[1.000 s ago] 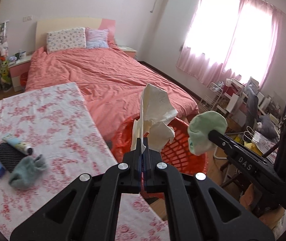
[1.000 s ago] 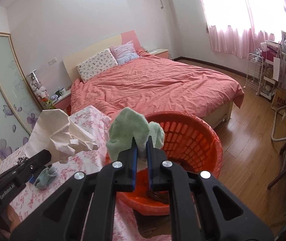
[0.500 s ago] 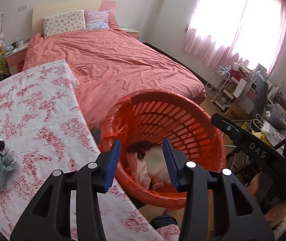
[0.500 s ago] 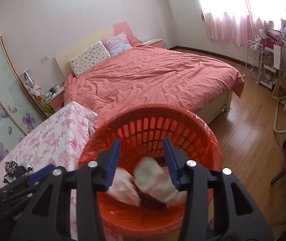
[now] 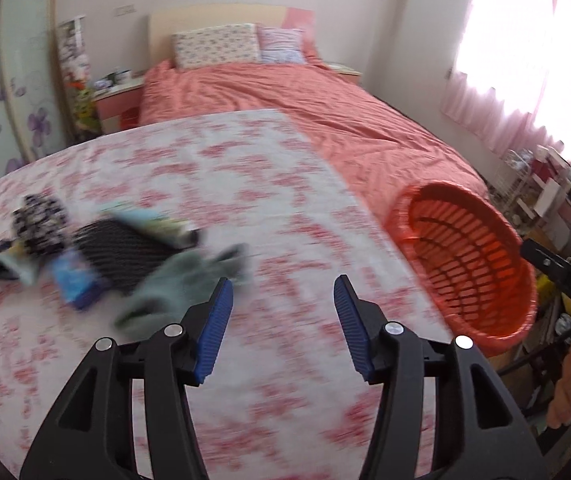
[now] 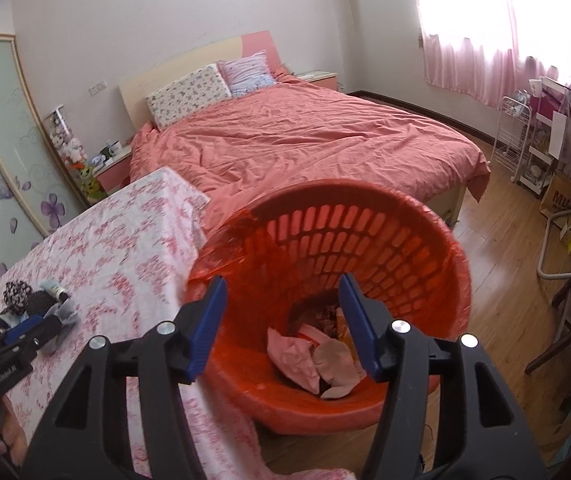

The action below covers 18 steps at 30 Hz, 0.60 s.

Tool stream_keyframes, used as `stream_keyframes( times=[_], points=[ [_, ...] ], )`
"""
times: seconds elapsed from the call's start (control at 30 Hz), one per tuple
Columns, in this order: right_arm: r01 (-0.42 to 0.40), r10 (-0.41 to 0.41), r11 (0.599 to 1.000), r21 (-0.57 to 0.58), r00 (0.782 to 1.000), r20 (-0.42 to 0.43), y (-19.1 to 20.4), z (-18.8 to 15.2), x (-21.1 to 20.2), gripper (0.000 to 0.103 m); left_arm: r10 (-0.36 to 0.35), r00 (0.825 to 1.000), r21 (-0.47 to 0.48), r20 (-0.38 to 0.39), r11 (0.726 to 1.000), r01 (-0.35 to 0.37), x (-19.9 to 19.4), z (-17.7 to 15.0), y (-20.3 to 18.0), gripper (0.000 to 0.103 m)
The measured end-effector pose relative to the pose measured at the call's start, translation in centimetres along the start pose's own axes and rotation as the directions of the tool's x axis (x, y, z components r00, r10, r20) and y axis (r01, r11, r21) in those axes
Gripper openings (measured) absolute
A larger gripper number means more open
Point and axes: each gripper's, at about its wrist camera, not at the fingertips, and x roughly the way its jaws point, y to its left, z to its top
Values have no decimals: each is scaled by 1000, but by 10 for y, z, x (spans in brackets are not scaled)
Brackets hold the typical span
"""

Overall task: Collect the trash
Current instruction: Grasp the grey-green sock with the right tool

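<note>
The trash still to be collected is the small heap (image 5: 97,256) on the flowered tablecloth (image 5: 285,216), lying in the left middle of the left wrist view and at the lower left of the right wrist view (image 6: 35,308), well apart from the orange basket (image 6: 437,240), which stands off the table's edge, at the right of the left wrist view (image 5: 481,272). The left gripper (image 5: 283,296) has just been opening; its blue pads stand moderately wide with nothing between them, only bare cloth showing in the gap. The right gripper (image 6: 283,300) has likewise just been opening and is empty, hanging over the basket's mouth, with crumpled pink and pale pieces (image 6: 313,356) lying at the bottom below it. The relation that matters: the heap lies up and to the left of the left tongs, its nearest piece a grey-green fabric wad (image 5: 189,280) just beside the left pad, blurred, so its outline is uncertain. Behind it sit a dark ribbed flat item (image 5: 125,252), a blue packet (image 5: 77,280), a tube (image 5: 157,224) and a black-and-white patterned wad (image 5: 39,224). The heap's long axis runs roughly left to right across the frame, slightly tilted. The left hand is plainly the nearer; in the right wrist view its tongs (image 6: 31,334) already point at the heap. In my judgement the next grasp falls to it, on the grey-green wad.
</note>
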Motion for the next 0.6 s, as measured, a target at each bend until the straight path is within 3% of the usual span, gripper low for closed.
stream_keyframes(
  times=[0.2,0.37,0.47,0.6],
  points=[
    [-47,44,995,-86,998,-37,57,-17,2,58,146,989,-120,-1,982,-145,-15,-10,85,60],
    [-80,71,986,-148,995,-65,99,-30,6,58,255,966,-252,-31,934,-255,-18,-12,153,62],
    [-101,87,979,-177,992,-89,122,-39,10,58,264,963,-337,-46,904,-264,-11,-8,178,64],
    [-110,91,971,-213,991,-99,141,-43,12,58,257,965,-377,-53,890,-258,0,0,191,64]
  ],
)
